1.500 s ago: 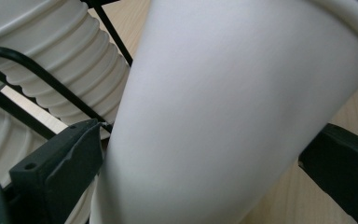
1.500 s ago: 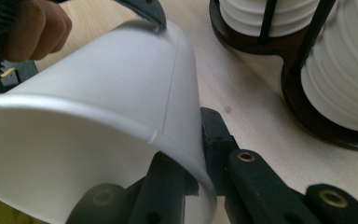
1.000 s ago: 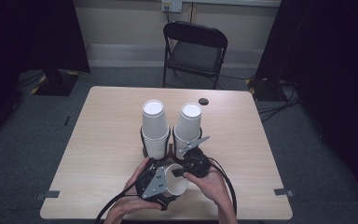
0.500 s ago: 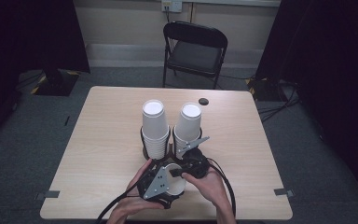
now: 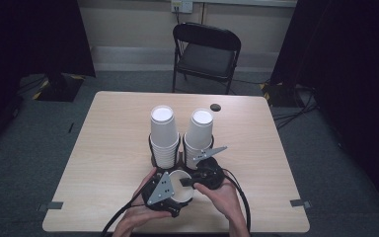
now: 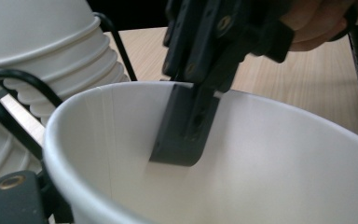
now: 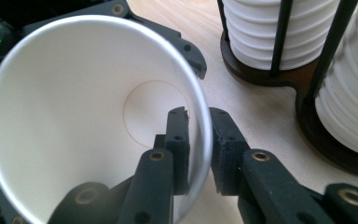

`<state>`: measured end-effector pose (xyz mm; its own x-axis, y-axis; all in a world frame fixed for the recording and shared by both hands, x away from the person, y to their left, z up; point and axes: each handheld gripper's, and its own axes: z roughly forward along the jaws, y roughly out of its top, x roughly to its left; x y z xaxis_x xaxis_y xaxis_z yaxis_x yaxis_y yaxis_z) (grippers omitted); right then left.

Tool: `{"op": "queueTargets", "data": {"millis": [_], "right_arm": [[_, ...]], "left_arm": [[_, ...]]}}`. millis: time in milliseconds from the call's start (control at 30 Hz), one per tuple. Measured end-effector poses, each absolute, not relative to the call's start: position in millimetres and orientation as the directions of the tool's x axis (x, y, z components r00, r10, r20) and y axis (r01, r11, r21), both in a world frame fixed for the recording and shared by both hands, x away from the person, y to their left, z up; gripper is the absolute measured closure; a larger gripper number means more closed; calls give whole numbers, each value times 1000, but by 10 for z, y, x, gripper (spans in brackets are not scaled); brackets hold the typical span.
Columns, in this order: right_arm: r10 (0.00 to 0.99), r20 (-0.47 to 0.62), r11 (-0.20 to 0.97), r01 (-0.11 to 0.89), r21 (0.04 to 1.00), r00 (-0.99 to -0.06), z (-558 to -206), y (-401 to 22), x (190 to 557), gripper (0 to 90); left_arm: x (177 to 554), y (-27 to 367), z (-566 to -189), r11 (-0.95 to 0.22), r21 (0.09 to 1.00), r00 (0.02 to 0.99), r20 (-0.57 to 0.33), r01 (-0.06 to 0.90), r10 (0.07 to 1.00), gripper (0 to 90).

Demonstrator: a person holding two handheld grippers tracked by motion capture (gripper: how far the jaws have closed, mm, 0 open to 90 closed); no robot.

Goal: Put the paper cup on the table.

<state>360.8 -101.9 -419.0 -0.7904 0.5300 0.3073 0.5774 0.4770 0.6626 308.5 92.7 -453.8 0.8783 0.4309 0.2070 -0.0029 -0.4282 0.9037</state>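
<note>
Cup (image 7: 74, 116) by the rack (image 7: 279, 74): left gripper (image 5: 170, 190) clasps it, right gripper (image 7: 198, 140) has just been loosening on its rim; squeeze harder and you'll crush it.

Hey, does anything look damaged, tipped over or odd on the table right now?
Nothing looks damaged or spilled. One loose paper cup lies on its side between both grippers, its rim straddled by the right gripper. The two cup stacks stand upright in their rack.

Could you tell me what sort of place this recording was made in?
Probably a lab or studio room set up for recording: a plain wooden table, a black folding chair, dark curtains, and cables on the carpet.
</note>
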Motion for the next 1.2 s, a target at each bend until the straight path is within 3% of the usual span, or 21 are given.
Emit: {"op": "queueTargets", "data": {"millis": [133,167,267,667,800,1200], "right_arm": [[530,308,444,568,693,-790,-4189,-1051,3583,745],[530,310,435,567,699,-789,-4190,-1061,3578,740],[527,315,405,559,723,-790,-4190,-1088,3568,737],[536,317,277,518,809,-782,-4153,-1227,3515,687],[597,245,253,470,846,-764,-4128,-1256,3441,605],[693,180,143,379,914,-698,-4245,-1462,3348,393]], "left_arm": [[3114,986,-4551,-410,911,875,174,31,452,96],[3102,968,-4571,-357,932,873,126,58,471,96],[3143,1035,-4559,-386,921,868,149,52,474,97],[3219,1160,-4559,-315,942,853,71,113,518,96],[3227,1224,-4562,-288,948,840,43,137,541,96],[3231,1473,-4528,-217,961,809,-14,174,588,96]]}}
